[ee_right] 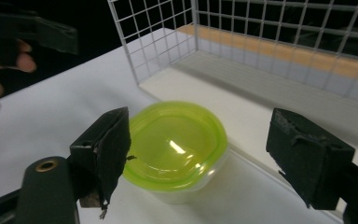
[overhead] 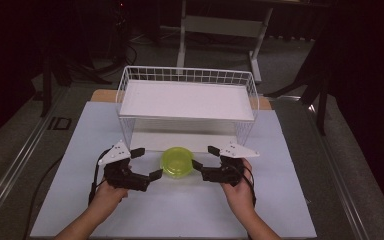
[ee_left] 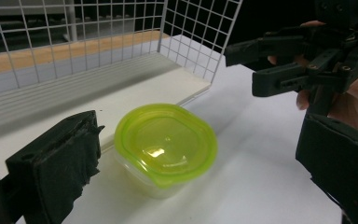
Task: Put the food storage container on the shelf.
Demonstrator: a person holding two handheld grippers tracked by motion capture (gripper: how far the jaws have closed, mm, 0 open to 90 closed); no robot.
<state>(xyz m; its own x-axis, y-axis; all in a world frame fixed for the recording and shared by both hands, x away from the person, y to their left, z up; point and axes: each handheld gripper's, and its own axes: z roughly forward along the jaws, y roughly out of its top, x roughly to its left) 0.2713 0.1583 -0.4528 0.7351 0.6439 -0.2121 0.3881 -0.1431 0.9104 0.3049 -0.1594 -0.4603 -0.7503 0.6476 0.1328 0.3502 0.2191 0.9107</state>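
A small clear tub with a lime-green lid [overhead: 176, 161] sits on the white table, just in front of the wire rack's lower shelf. My left gripper [overhead: 146, 163] is open on its left side, jaws pointing toward it. My right gripper [overhead: 204, 157] is open on its right side, mirrored. In the left gripper view the tub [ee_left: 166, 144] lies between the two jaws, with the other gripper [ee_left: 279, 65] beyond it. In the right gripper view the tub [ee_right: 176, 144] sits between the spread jaws, the left jaw pad close to its rim.
A white wire rack [overhead: 187, 102] with an upper shelf and a low board stands right behind the tub. The white tabletop [overhead: 180, 205] spreads in front of it. A table frame [overhead: 220, 30] stands on the floor beyond.
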